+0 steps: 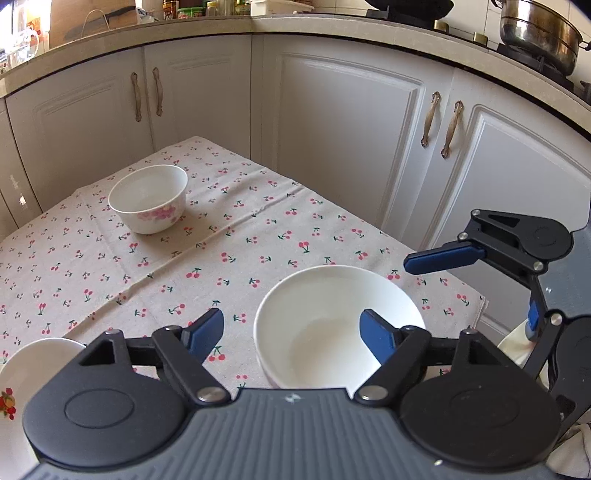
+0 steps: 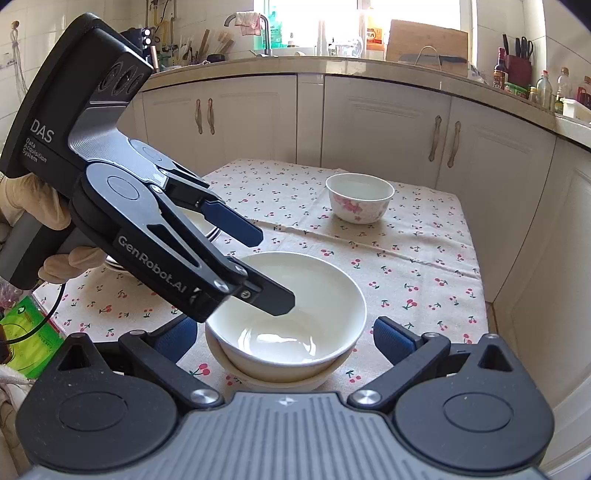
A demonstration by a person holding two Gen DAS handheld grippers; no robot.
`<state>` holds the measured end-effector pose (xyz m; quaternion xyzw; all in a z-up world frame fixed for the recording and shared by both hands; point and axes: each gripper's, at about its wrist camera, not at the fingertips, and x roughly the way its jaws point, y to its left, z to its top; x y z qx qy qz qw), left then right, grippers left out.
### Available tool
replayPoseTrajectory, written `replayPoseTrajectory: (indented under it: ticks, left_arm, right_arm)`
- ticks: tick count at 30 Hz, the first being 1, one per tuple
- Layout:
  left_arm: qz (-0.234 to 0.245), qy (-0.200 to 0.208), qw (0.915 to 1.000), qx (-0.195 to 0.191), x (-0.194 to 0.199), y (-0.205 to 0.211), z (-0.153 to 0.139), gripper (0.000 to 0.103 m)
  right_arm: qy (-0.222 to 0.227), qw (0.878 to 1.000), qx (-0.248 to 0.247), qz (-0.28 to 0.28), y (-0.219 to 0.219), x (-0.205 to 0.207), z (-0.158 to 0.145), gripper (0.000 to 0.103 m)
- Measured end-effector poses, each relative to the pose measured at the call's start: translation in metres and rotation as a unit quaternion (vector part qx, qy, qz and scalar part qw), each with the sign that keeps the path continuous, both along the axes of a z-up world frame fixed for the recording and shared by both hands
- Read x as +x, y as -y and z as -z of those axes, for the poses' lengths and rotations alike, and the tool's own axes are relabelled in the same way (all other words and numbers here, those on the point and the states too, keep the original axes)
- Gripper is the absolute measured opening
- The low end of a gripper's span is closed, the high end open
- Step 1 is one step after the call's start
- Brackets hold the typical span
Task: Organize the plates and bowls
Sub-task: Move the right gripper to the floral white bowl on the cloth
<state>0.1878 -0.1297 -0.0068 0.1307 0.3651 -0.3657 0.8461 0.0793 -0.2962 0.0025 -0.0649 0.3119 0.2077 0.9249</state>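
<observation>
A plain white bowl (image 1: 325,332) (image 2: 295,295) sits nested in a second bowl (image 2: 280,382) on the cherry-print tablecloth (image 1: 110,277). My left gripper (image 1: 291,336) (image 2: 273,269) is open. One of its fingers is inside the bowl and the other outside its rim, and neither pad presses on it. My right gripper (image 2: 286,339) (image 1: 487,288) is open wide, with a finger on each side of the stacked bowls and small gaps to them. A white bowl with pink flowers (image 1: 147,199) (image 2: 360,197) stands alone farther back. A fruit-patterned plate (image 1: 22,369) lies at the near left.
White cabinets (image 1: 351,129) wrap closely round the table's far and right sides. A steel pot (image 1: 539,33) stands on the stove above. A gloved hand (image 2: 37,199) holds the left gripper. A green packet (image 2: 26,332) lies off the table's left edge.
</observation>
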Motion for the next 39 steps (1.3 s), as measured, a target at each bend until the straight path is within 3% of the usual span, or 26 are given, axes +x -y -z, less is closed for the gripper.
replayPoseTrajectory:
  ticks: [6,21,31,39]
  left_arm:
    - [-0.011,0.017,0.9998,-0.002,0.001,-0.01,-0.008,0.087]
    - [-0.027,0.017,0.9995,0.001,0.014,-0.022,-0.011,0.093]
    - [-0.059,0.016,0.9981,0.0,0.055,-0.026,-0.022,0.093]
    - [-0.067,0.012,0.9974,0.023,0.104,-0.016,-0.016,0.094]
  right_arm:
    - [-0.003,1.0,0.004,0.029,0.004,0.008,0.0,0.103]
    - [0.011,1.0,-0.017,0.001,0.003,0.015,-0.009,0.103]
    - [0.036,0.998,-0.049,-0.019,0.019,0.064,-0.026,0.103]
    - [0.038,0.997,-0.06,-0.039,0.028,0.119,-0.029,0.103]
